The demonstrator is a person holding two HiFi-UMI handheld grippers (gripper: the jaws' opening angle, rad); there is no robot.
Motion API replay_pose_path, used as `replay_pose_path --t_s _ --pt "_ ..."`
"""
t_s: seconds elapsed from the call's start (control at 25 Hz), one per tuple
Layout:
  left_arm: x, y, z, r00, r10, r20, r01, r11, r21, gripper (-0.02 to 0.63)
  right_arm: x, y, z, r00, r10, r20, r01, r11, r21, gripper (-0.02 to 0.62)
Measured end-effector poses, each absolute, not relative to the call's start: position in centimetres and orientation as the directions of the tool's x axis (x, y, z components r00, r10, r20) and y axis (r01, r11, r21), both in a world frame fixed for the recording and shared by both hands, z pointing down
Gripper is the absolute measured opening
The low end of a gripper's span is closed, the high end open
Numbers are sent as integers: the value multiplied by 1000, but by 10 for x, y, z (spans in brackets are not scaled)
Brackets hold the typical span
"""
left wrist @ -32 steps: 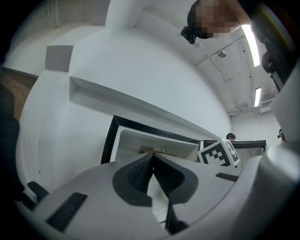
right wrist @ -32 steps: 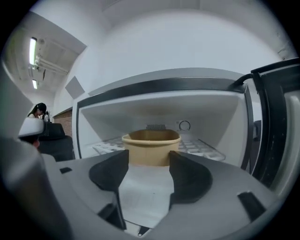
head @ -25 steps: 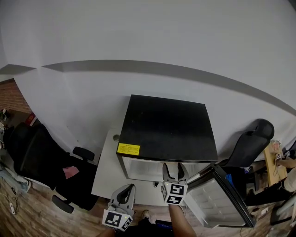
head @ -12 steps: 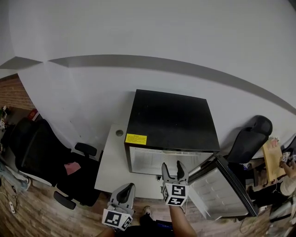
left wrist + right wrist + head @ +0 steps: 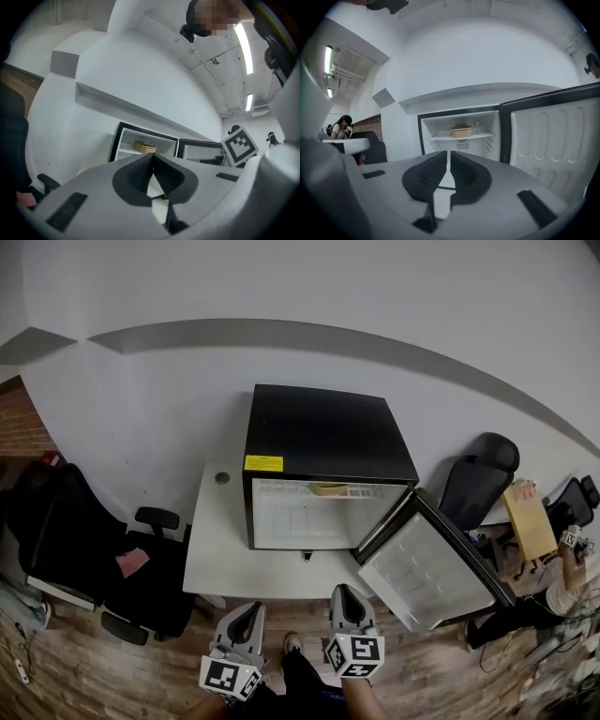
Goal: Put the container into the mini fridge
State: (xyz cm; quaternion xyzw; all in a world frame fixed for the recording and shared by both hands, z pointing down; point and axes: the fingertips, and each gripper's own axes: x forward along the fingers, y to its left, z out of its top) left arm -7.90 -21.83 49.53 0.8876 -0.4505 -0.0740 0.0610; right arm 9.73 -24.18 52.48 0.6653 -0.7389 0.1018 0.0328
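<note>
**Status: Container in Fridge, Both Jaws Closed**

The container [image 5: 461,131] rests on the wire shelf [image 5: 480,136] inside the mini fridge [image 5: 319,432], which stands on the white counter [image 5: 216,554]. The fridge door [image 5: 431,568] is swung open to the right. My left gripper [image 5: 152,157] holds its jaws together, empty. My right gripper [image 5: 448,154] has just been closing its jaws; they are now together with nothing between them.

Black mini fridge [image 5: 319,437] opens toward the near side; the straight-in path runs over a bare white platform [image 5: 220,554]. The white-lined door [image 5: 427,563] hangs open at right and blocks that flank. A tan round container [image 5: 328,488] takes mid wire shelf [image 5: 438,136]; the bay below is free. A black office chair [image 5: 80,540] crowds the left.
</note>
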Motion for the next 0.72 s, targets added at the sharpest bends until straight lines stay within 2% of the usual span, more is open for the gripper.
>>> replay_pose_path --t_s 0.32,0.72 --pt "-66 -166 493 575 -815 -72 -797 -578 173 9 99 -161 513 -169 -973 159 -976 143 -167 25" --pt "-33 -154 491 541 -839 -64 -825 -544 154 9 117 -124 518 -225 -960 167 -968 200 -154 25"
